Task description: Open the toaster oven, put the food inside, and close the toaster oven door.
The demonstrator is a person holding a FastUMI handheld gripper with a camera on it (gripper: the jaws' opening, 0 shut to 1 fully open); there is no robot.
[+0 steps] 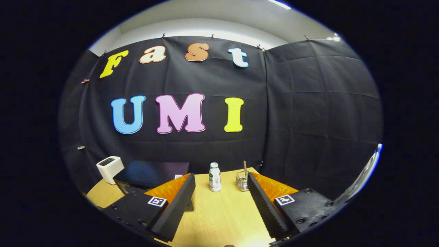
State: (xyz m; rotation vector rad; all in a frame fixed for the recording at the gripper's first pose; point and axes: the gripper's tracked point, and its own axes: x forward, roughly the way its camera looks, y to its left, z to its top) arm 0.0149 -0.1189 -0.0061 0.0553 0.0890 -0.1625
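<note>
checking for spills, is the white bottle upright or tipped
Upright: the white bottle stands cap-up on the table, beyond the open hand-held gripper.

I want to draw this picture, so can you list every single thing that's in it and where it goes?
toaster oven: one, black, on the table beyond the left finger, partly hidden by it
small box-shaped appliance: one, white with a dark slot on top, on the table beside the toaster oven, on its far side from the bottle
bottle: one, white with a green label, upright, beyond the fingers
wire basket: one, metal, beside the bottle, a brown stick standing in it
table: one, light wood
gripper: one, black fingers with orange sides, wide open, holding nothing
</note>
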